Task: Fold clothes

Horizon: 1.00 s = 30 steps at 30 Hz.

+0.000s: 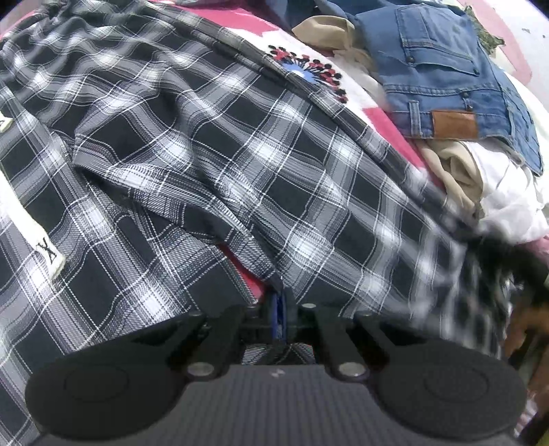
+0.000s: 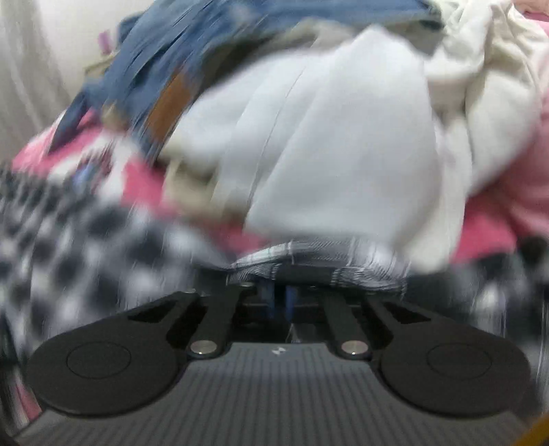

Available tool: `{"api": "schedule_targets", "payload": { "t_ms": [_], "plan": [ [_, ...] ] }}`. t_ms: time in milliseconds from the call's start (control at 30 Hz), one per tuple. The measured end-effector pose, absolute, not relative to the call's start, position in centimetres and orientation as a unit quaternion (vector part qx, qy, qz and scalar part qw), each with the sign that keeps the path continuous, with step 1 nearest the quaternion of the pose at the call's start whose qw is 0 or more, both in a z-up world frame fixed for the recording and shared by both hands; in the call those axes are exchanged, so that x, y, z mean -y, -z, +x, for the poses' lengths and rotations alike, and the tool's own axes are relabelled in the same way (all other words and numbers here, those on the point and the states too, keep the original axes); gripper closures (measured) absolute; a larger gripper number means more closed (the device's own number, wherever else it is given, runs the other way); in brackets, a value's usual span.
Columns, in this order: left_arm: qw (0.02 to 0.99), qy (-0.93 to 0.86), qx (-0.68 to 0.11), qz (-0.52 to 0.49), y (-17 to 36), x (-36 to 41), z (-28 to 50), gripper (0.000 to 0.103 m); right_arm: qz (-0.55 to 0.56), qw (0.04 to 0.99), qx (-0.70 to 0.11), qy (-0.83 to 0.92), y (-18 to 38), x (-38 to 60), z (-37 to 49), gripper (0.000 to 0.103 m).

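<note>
— Gripping the hem of the plaid shirt (image 1: 212, 164) with the left gripper (image 1: 279, 308), jaws drawn together on a fold of the black, grey and white check just ahead of the blue pads

— Same cloth on the other side? Spread where?

— Pinched by the right gripper (image 2: 279, 295) too, clamped on a doubled edge of the plaid shirt (image 2: 308, 264); draped across the pink bedspread (image 1: 240, 20), rumpled, one flap folded over near the middle of the left wrist view

— Any writing legible?

— Sewn on at the left edge, a cream label (image 1: 51, 255) with a black "X" printed on it; nothing else readable there. Stitched on the waistband of the blue jeans (image 1: 435, 68), a brown leather patch (image 1: 453, 124), lettering too faint to make out

— Lying where, those jeans?

— Piled on top of a heap with a white garment (image 1: 507, 202) and a beige garment (image 1: 459, 178), just beside the far edge of the shirt. Printed on the bedspread, a round red, blue and black floral motif (image 1: 308, 70)

— And from the right wrist?

— Heavily blurred: white garment (image 2: 343, 137) filling the centre, jeans (image 2: 164, 68) above left, pink bedspread (image 2: 144, 178) below them
</note>
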<state>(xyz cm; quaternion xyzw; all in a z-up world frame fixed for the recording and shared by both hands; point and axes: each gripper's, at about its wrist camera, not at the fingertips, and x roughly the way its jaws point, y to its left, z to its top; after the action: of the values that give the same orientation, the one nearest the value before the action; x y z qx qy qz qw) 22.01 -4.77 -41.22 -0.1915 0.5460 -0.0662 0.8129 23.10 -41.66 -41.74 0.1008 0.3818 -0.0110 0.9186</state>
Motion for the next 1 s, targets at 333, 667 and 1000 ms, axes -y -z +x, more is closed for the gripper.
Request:
{"api": "schedule_targets", "payload": {
  "t_ms": [333, 667, 1000],
  "plan": [
    [0.810, 0.082, -0.548, -0.193, 41.6, 4.0, 22.3, 0.098, 0.369, 0.890, -0.257, 0.069, 39.7, 50.0, 22.3, 0.103],
    [0.799, 0.102, -0.545, -0.234, 41.3, 2.8, 22.9, 0.079, 0.342, 0.899, -0.213, 0.171, 36.5, 52.1, 18.8, 0.096],
    [0.801, 0.095, -0.533, -0.255, 37.6, -2.3, 18.2, 0.048, 0.255, 0.887, -0.381, 0.047, 35.7, 44.6, 7.8, 0.088]
  ]
}}
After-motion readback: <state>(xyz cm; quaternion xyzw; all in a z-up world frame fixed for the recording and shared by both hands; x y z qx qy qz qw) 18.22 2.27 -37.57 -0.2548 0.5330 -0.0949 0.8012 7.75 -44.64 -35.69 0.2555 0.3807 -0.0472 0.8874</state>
